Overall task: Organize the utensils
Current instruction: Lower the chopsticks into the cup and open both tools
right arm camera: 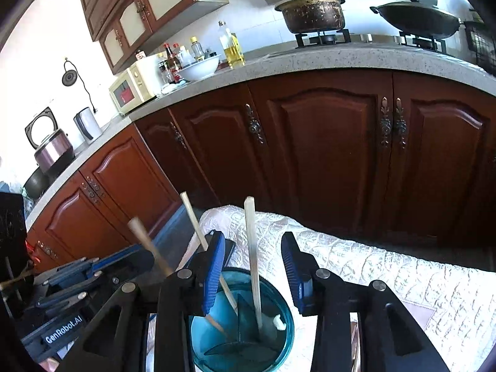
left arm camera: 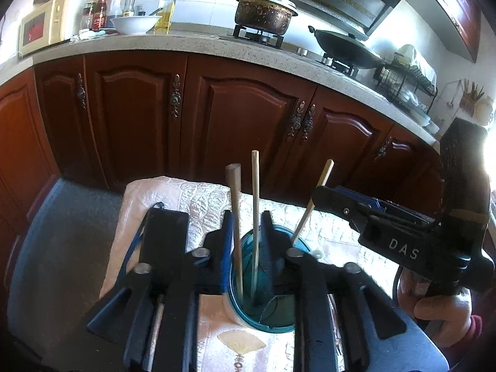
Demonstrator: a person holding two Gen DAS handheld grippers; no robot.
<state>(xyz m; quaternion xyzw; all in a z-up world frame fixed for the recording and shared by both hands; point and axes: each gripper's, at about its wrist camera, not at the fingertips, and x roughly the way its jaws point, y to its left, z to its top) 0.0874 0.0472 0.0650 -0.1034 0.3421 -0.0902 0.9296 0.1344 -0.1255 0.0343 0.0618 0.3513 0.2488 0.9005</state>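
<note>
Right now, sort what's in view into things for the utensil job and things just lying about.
For the job: blue holder; chopsticks; wooden-handled utensil; left hand-held gripper; right hand-held gripper.

Lying about: pot; wok; white bowl; oil bottle; microwave.

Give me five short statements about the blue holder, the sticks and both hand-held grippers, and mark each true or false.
1. Three sticks stand in the blue holder. True.
2. The right hand-held gripper clamps a stick. False: its jaws stand apart, the stick free between them.
3. The blue holder lies tipped over. False: it stands upright on the quilted cloth.
4. The left hand-held gripper is open. True.
5. The stove is bare. False: a pot and a wok sit on it.
</note>
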